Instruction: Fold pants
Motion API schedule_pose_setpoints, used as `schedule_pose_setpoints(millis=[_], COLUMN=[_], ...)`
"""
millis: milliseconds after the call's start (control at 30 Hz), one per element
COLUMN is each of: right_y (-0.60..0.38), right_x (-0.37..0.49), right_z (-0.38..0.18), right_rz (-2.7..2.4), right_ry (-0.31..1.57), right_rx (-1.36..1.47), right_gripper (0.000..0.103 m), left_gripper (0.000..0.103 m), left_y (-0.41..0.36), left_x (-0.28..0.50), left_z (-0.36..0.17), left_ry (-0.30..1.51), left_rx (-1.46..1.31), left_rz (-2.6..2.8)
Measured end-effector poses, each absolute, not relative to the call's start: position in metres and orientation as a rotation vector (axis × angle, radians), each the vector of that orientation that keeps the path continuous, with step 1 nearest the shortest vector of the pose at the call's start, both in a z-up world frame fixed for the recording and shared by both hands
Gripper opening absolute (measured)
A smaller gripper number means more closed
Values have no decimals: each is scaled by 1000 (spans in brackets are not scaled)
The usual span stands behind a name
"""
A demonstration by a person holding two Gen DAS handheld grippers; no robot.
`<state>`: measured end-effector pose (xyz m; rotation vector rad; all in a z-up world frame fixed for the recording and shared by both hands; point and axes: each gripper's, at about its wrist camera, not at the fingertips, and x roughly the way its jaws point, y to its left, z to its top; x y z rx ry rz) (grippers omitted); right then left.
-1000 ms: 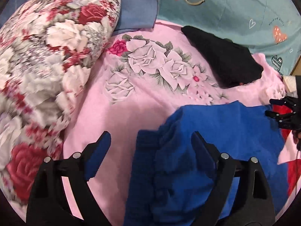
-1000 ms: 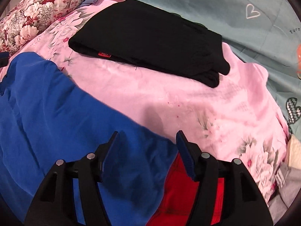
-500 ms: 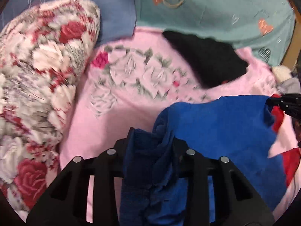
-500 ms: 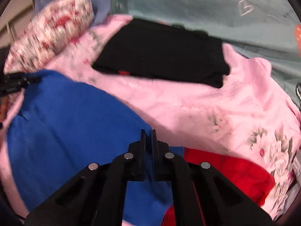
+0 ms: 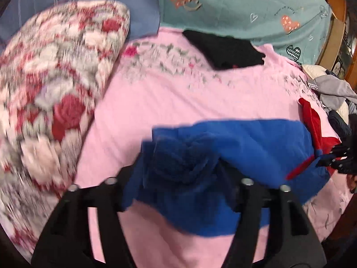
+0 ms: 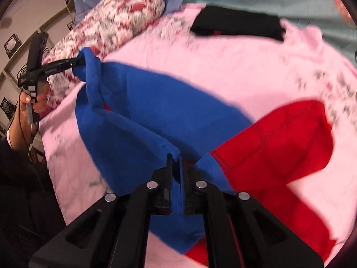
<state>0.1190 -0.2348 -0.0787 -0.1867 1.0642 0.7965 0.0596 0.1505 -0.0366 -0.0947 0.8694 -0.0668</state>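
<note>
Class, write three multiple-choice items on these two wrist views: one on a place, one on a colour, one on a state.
1. Where do the folded black pants lie?
A. on the far part of the pink sheet
B. on the flowered pillow
C. on the floor

2. What colour are the pants in both grippers?
A. grey
B. blue
C. green

3. How is the right gripper?
A. wide open
B. out of view
C. shut on cloth

Answers: 1 A, they rest on the sheet's far edge; 2 B, blue cloth runs from the left gripper to the right; 3 C, its fingers pinch a blue fold.
</note>
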Motion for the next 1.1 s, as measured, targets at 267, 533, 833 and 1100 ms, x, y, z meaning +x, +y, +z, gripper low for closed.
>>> schedule_pose_setpoints(millis=[267,533,833,1100], right_y=[-234,-272,-277,-263], right_x=[108,124,118,118], right_z=[-60,-42,-42,-46], right_rz=[804,634,638,655], right_ry=[967,869,835,834], right_rx=[-143,70,102,84], right_gripper=[43,45,45,45], left_gripper=[88,90,90,8], left_y=[185,172,173,177], left_x=[29,46,75,89], left_z=[-41,-40,-61,-84], left_ry=[952,1052,1106,1125], left_rx=[-335,-546,-787,-799], left_rz=[-30,-143,-127,-38])
